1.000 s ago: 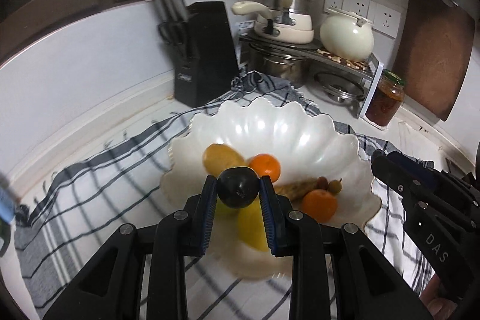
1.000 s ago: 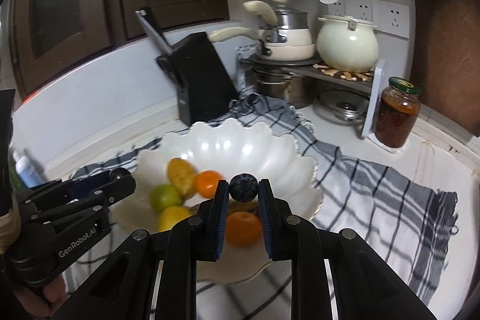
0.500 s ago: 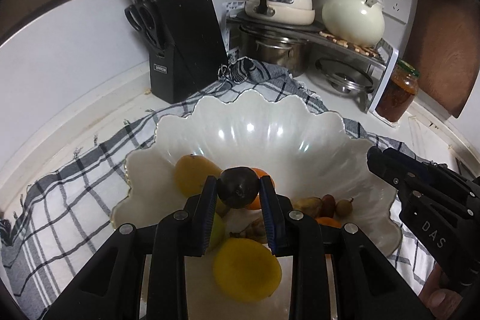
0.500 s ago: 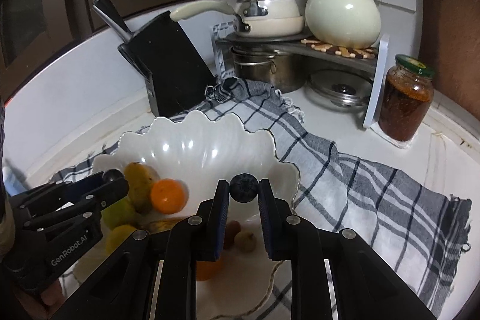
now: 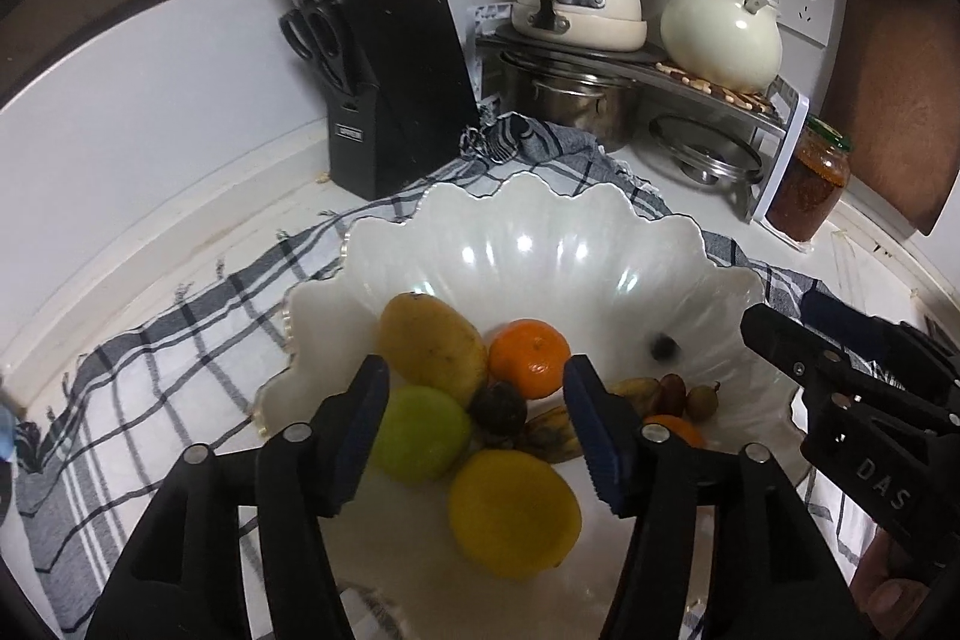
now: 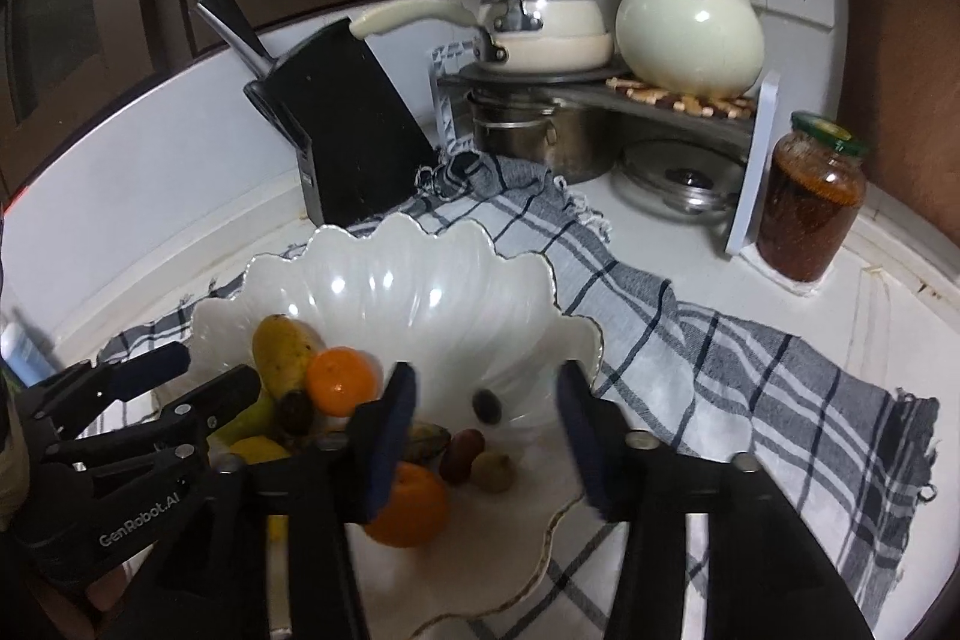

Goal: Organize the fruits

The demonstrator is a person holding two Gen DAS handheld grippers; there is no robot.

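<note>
A white scalloped bowl (image 5: 540, 244) on a checked cloth holds a mango (image 5: 429, 343), an orange (image 5: 529, 358), a green fruit (image 5: 420, 433), a yellow lemon (image 5: 513, 511) and small fruits. A dark plum (image 5: 497, 407) lies among them, just beyond my open left gripper (image 5: 474, 424). A small dark blueberry (image 6: 486, 405) lies blurred on the bowl's inner wall (image 6: 420, 292), beyond my open right gripper (image 6: 486, 436); it also shows in the left wrist view (image 5: 663, 347). Both grippers are empty over the bowl.
A black knife block (image 5: 390, 82) stands behind the bowl. A rack with pots and a cream kettle (image 5: 720, 34) is at the back right, beside a jar of red sauce (image 6: 810, 208). The checked cloth (image 6: 750, 358) spreads to the right.
Both grippers opened. The left one let go of the dark plum, which now lies among the fruits. The right one let go of the blueberry, now in the bowl.
</note>
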